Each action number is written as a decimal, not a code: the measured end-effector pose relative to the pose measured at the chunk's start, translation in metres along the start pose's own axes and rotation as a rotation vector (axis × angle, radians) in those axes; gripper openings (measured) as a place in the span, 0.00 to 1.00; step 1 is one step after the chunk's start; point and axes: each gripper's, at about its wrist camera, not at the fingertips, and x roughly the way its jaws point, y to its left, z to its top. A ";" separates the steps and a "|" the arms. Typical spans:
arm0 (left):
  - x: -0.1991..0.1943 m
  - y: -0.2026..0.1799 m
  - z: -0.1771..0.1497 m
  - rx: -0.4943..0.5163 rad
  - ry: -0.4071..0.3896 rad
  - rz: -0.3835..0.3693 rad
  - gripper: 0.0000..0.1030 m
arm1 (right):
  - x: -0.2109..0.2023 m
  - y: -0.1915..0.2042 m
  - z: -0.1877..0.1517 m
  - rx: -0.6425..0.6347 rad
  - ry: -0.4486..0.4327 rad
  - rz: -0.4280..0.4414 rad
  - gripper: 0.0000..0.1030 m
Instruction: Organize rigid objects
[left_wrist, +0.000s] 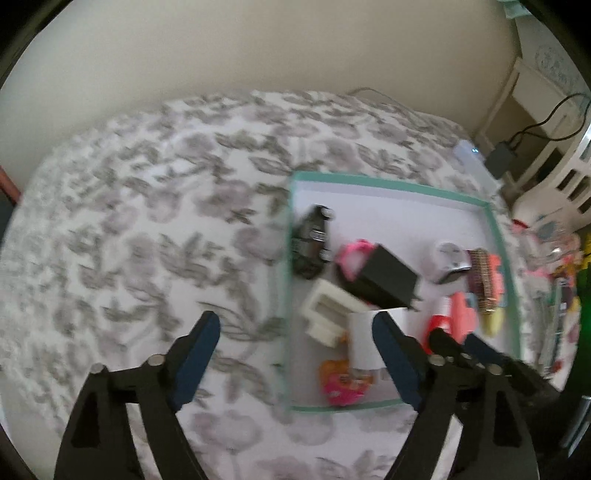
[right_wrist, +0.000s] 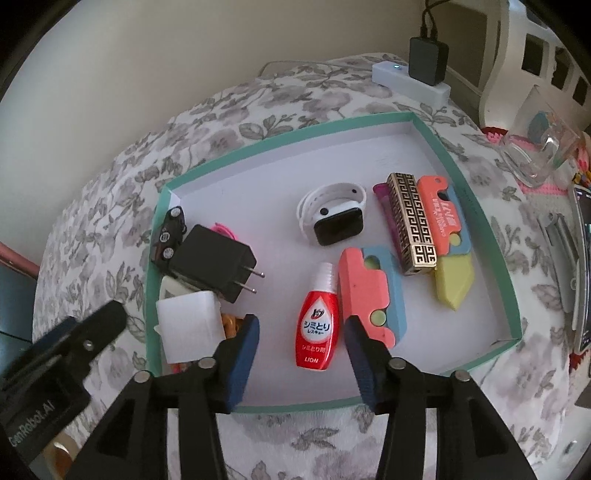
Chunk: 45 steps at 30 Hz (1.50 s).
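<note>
Between the right gripper's (right_wrist: 301, 341) spread fingers, red bottle (right_wrist: 317, 325) untouched, left gripper (left_wrist: 295, 347) agape.

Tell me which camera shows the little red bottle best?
The right wrist view: the red bottle lies whole and sharp in the tray, label readable. In the left wrist view it is blurred and partly hidden behind a tool.

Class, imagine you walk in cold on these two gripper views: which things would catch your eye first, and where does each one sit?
The teal-rimmed tray on the floral bedspread dominates. Inside it, the red Lion bottle lies near the front edge, just ahead of the open right gripper, with a white smartwatch at mid-tray and a black plug adapter at its left. The left gripper hangs open over the tray's left rim.
</note>
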 end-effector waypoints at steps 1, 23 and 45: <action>0.000 0.004 -0.001 0.003 -0.007 0.030 0.84 | 0.000 0.001 0.000 -0.005 -0.001 -0.001 0.52; 0.015 0.080 -0.030 -0.119 0.063 0.205 0.88 | -0.006 0.018 -0.016 -0.118 -0.051 -0.043 1.00; -0.001 0.094 -0.049 -0.152 0.078 0.171 0.88 | -0.028 0.032 -0.035 -0.133 -0.090 -0.045 1.00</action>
